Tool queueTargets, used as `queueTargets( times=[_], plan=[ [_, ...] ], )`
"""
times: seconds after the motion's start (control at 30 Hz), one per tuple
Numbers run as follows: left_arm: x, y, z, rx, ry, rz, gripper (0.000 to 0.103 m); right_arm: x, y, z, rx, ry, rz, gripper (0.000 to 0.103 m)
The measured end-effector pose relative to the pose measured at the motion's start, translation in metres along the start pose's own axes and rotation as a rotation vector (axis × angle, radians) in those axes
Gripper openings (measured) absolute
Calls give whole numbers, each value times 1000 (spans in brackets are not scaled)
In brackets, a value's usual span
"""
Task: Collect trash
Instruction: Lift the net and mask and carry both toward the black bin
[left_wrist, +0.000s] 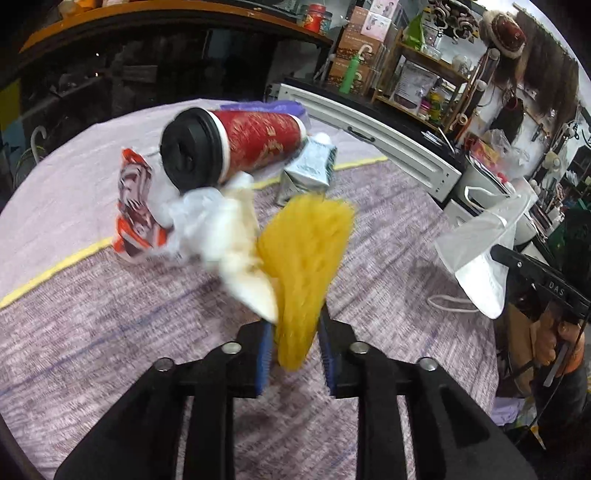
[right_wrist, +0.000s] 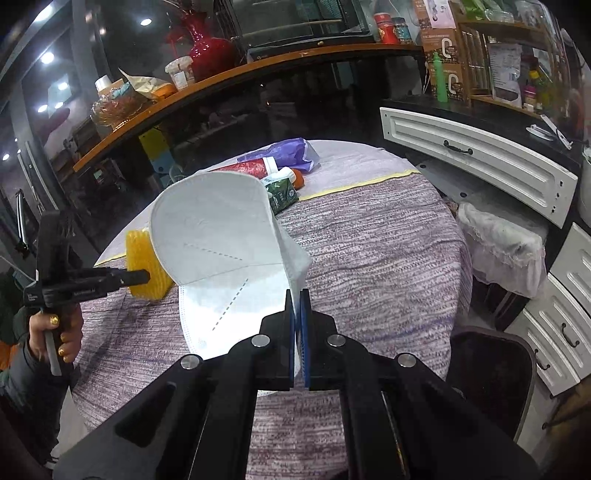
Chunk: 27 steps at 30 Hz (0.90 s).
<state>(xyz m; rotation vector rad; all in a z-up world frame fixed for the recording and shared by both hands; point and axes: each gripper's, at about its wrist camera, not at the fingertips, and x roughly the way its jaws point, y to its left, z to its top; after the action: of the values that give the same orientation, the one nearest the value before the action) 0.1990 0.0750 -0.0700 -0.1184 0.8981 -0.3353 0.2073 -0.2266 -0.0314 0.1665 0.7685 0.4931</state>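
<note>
The left tool (left_wrist: 295, 332) has its pads on either side of a yellow foam net (left_wrist: 306, 251), which stands between them; the blur hides whether they press it. The right tool (right_wrist: 297, 325) is pinched tight on a white face mask (right_wrist: 218, 236), held up clear of the desk (right_wrist: 369, 240). Farther out, a red cup with a black lid (left_wrist: 236, 147), a red and white wrapper (left_wrist: 135, 206), crumpled white tissue (left_wrist: 207, 218) and a small silver carton (left_wrist: 310, 170) lie clustered on the cloth. A lined bin (right_wrist: 502, 243) stands beside the desk. Judging by this, collecting is at an early stage: two pieces in hand, most left.
</note>
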Motion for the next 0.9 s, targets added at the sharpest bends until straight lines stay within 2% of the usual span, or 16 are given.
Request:
queueTargets(
  times=[0.03,0.1,0.2,0.3,0.5,0.63,0.7,0.77,0.83,0.87,0.9],
  plan=[
    [-1,-3,-2,0,-1,22,49,-2,0,-2,2,-2,0,3],
    [-7,-7,-5,-1,-28,80,64,-9,-2,-6,7,-7,-1,3],
    [-16,-12,-7,3,-58,95,64,-14,-3,-11,11,-11,-4,3],
    [-18,-23,-9,38,-71,195,64,-19,-4,-13,20,-15,-3,3],
    [-2,-43,-15,100,-21,149,64,-25,-7,-21,27,-18,-7,3],
    [24,-47,-8,106,34,174,73,-30,-9,-26,32,-20,-11,3],
    [39,-48,-5,113,66,195,73,-33,-10,-28,34,-22,-14,3],
    [42,-51,-6,121,64,196,71,-36,-12,-30,39,-24,-18,3],
    [40,-53,-6,115,54,188,54,-38,-14,-32,43,-24,-24,3],
    [38,-55,-6,110,49,184,48,-39,-16,-33,46,-24,-27,3],
    [36,-57,-6,109,47,176,36,-40,-18,-34,51,-24,-28,3]
  ],
)
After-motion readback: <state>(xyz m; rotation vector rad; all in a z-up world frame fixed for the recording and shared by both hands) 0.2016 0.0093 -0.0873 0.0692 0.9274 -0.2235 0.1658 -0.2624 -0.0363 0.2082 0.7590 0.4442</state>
